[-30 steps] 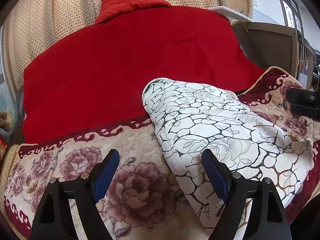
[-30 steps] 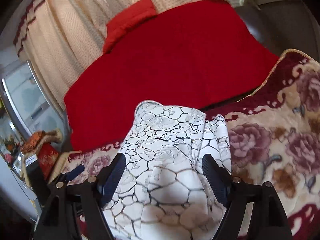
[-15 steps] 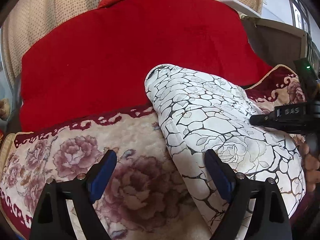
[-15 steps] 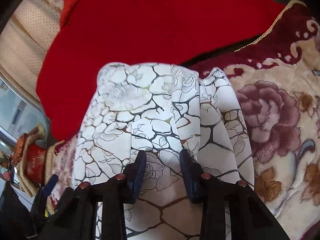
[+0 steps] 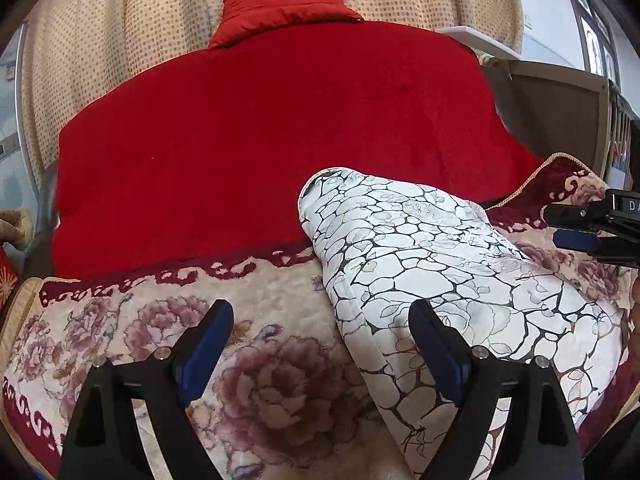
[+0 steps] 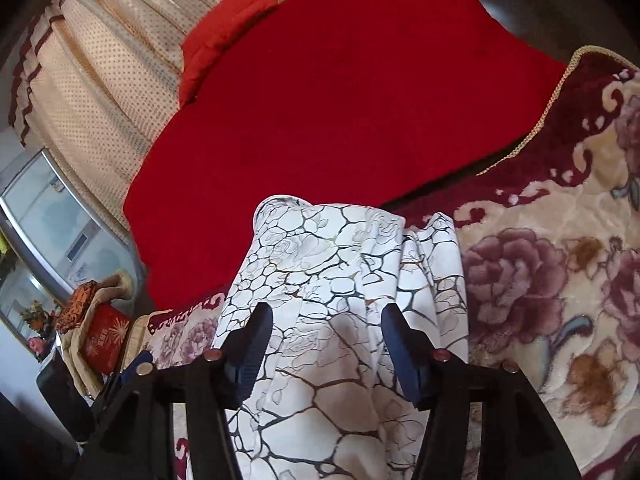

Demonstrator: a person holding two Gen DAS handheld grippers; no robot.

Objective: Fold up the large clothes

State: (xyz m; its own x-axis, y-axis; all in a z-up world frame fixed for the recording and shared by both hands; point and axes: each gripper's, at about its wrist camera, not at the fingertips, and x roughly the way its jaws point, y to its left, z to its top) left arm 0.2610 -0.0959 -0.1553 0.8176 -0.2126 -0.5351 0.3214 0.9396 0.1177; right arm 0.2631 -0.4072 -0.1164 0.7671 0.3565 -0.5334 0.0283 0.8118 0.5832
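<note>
A white garment with a black cracked-line and rose print (image 5: 440,256) lies folded into a long bundle on a floral blanket (image 5: 168,320). It also shows in the right wrist view (image 6: 332,280). My left gripper (image 5: 320,340) is open and empty, with its right finger over the bundle's left edge. My right gripper (image 6: 326,344) is open above the near part of the bundle and holds nothing. The right gripper also shows at the right edge of the left wrist view (image 5: 592,228).
A red blanket (image 5: 260,132) covers the far half of the bed, with a red pillow (image 5: 280,8) against dotted beige curtains (image 5: 120,20). A wooden bed frame (image 5: 560,112) stands at the right. A red box and clutter (image 6: 100,336) lie beside the bed at left.
My right gripper was nearly shut around a fold of the garment half a second ago; it has opened and pulled back. The left gripper has stayed open and shifted slightly.
</note>
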